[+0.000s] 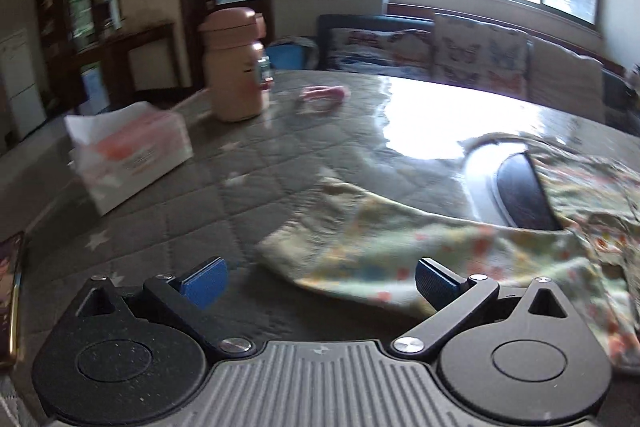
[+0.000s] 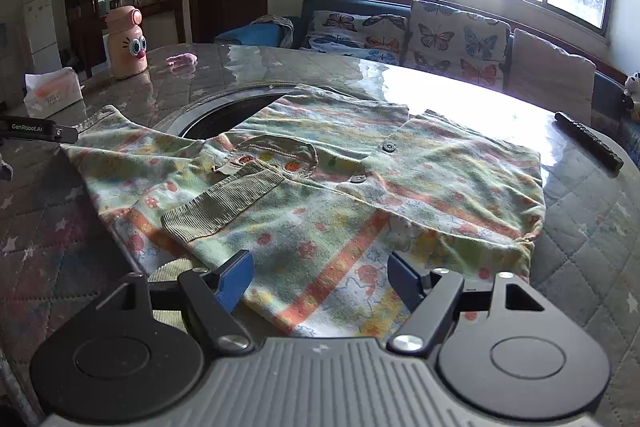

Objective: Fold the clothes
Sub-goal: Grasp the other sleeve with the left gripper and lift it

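Observation:
A small patterned child's top (image 2: pixel 320 187), green with orange stripes and ribbed cuffs, lies on the quilted table (image 2: pixel 592 211). One sleeve is folded across its front. My right gripper (image 2: pixel 320 281) is open just above the near hem, with cloth between its blue pads (image 2: pixel 236 281). My left gripper (image 1: pixel 320 281) is open over the end of the left sleeve (image 1: pixel 360 247), empty. Part of the left gripper (image 2: pixel 40 131) shows at the left edge of the right wrist view, by the sleeve cuff.
A pink cartoon bottle (image 2: pixel 126 43), a tissue pack (image 2: pixel 52 91), a pink item (image 2: pixel 182 59) and a black remote (image 2: pixel 588 143) lie on the table. A round dark inset (image 2: pixel 224 119) sits under the top. A phone (image 1: pixel 12 291) is at the left. A sofa (image 2: pixel 440 35) stands behind.

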Available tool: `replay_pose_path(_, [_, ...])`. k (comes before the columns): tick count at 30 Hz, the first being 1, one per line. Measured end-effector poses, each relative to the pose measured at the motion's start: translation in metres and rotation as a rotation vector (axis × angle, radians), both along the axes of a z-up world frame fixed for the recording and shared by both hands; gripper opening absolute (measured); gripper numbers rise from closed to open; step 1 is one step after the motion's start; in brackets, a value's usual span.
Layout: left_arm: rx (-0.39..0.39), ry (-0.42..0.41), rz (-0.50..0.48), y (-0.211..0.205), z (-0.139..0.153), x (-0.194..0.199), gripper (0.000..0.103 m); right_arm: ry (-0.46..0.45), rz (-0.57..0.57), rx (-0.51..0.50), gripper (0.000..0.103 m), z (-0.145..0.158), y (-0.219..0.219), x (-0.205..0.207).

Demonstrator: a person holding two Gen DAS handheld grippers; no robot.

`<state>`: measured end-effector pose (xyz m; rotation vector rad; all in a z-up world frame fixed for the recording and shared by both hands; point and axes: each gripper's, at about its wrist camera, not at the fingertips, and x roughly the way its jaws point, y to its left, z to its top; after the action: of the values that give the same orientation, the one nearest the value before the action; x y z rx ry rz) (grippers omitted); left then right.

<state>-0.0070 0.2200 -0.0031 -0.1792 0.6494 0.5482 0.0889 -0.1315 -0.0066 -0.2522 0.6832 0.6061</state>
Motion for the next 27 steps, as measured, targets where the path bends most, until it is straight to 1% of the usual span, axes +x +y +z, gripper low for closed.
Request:
replay_pose_path(2, [-0.025,0.002,0.026,0.010,-0.002,0.000,0.093,0.003,-0.001,0.003,0.076,0.000,0.000,0.000])
replay_pose_path(4, [-0.052,0.006,0.042,0.017,-0.004,0.002,0.082,0.006,-0.002,0.005,0.076,0.000,0.001,0.000])
replay_pose_path(6, [-0.075,0.014,0.050,0.022,-0.007,0.006,0.074,0.008,-0.004,0.009,0.076,0.000,0.000,-0.001])
replay_pose_path(9, [-0.068,0.009,0.049,0.023,-0.007,0.009,0.068,0.008,-0.008,0.010,0.076,0.001,-0.001,-0.001])
replay_pose_path(11, [-0.064,0.007,0.045,0.023,-0.006,0.011,0.059,0.010,-0.017,0.013,0.076,0.001,-0.003,-0.001])
replay_pose_path(12, [-0.069,0.002,0.036,0.022,-0.005,0.011,0.051,0.010,-0.022,0.014,0.076,0.001,-0.004,-0.001])
replay_pose_path(13, [-0.075,-0.003,0.026,0.021,-0.004,0.012,0.040,0.013,-0.026,0.018,0.076,0.001,-0.006,-0.001])
replay_pose_path(14, [-0.081,-0.007,0.016,0.020,-0.003,0.013,0.035,0.016,-0.031,0.022,0.076,0.001,-0.007,-0.001])
replay_pose_path(16, [-0.093,-0.017,-0.003,0.017,-0.001,0.015,0.013,0.020,-0.041,0.039,0.076,0.003,-0.011,-0.001])
replay_pose_path(18, [-0.106,-0.027,-0.023,0.015,0.001,0.016,0.011,0.024,-0.050,0.055,0.076,0.005,-0.014,-0.001])
replay_pose_path(20, [-0.110,-0.053,-0.058,0.006,0.008,0.016,0.010,0.029,-0.059,0.071,0.075,0.007,-0.018,-0.002])
replay_pose_path(23, [-0.134,-0.118,-0.159,-0.018,0.024,0.014,0.010,0.035,-0.071,0.096,0.073,0.010,-0.023,0.000])
replay_pose_path(25, [-0.158,-0.156,-0.249,-0.039,0.035,0.014,0.009,0.047,-0.083,0.120,0.071,0.012,-0.028,0.003])
replay_pose_path(27, [-0.173,-0.176,-0.348,-0.062,0.042,0.018,0.009,0.057,-0.097,0.144,0.070,0.013,-0.033,0.006])
